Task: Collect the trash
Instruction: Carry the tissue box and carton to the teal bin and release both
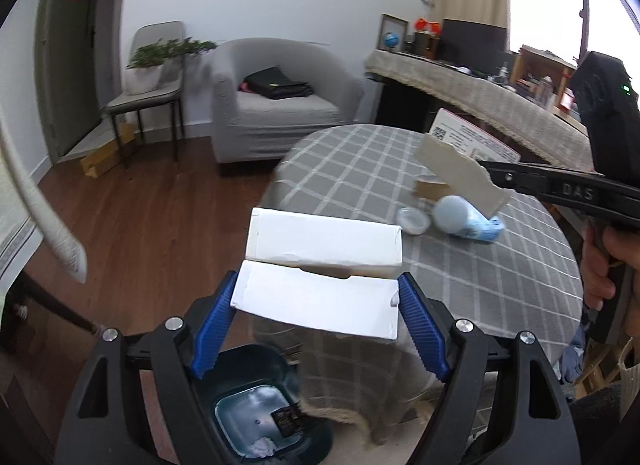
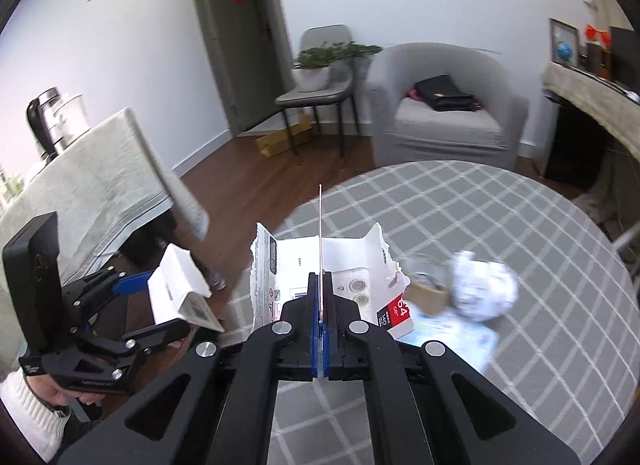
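Two grips: left gripper [image 1: 316,297] has its jaws spread wide, blue pads pressed on both ends of a white box [image 1: 320,265]; right gripper [image 2: 320,297] has its jaws clamped tight on a thin card scrap [image 1: 460,175].
Readable writing: "DAS" on the right gripper's arm; "64" and "140" in white on the red corner of a torn package [image 2: 360,289] on the table [image 2: 500,217]; a QR code on a red-edged leaflet [image 1: 468,137]. Other print is too small to read.
White box: plain, opened, flap edges ragged; held in the air above a dark blue bin [image 1: 256,413] on the floor beside the table.
Card scrap: pale, flat, torn ends; held above the table.
Table trash: crumpled white paper [image 2: 484,289], blue-and-white wrapper [image 1: 484,229], clear lid [image 1: 412,219].
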`<state>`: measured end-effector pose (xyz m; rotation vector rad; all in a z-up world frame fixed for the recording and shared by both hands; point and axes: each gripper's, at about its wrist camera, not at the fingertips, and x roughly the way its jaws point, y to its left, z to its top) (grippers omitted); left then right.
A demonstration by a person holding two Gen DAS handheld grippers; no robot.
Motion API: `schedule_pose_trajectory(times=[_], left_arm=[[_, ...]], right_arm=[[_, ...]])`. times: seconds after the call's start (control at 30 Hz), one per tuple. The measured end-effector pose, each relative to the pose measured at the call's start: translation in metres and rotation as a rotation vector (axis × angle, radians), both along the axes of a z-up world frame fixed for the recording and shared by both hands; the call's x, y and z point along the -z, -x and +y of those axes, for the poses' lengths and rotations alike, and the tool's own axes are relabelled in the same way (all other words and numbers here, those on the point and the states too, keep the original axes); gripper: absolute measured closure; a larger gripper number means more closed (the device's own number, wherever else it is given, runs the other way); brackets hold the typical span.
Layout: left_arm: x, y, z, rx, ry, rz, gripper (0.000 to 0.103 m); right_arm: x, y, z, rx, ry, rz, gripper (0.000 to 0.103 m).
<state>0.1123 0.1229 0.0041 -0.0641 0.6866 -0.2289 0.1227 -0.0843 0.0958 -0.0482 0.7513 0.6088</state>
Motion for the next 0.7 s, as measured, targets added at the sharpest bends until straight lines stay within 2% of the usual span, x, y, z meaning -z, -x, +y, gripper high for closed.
schedule_pose_trajectory(times=[0.17, 0.37, 0.57, 0.7], left_arm=[[0.01, 0.005, 0.033, -0.072, 0.002, 0.042, 0.023], [0.037, 0.006, 0.067, -0.148, -0.007, 0.169, 0.023], [0.07, 0.007, 0.088, -0.155, 0.001, 0.305, 0.023], [0.092, 0.009, 0.097, -0.157, -0.003, 0.397, 0.023]], right_arm=[[0.004, 0.006, 0.035, -0.072, -0.005, 0.011, 0.102], [0.011, 0.013, 0.075, -0.147, 0.009, 0.031, 0.102], [0.022, 0.018, 0.109, -0.204, 0.048, 0.069, 0.102], [0.043, 0.022, 0.133, -0.236, 0.104, 0.131, 0.102]])
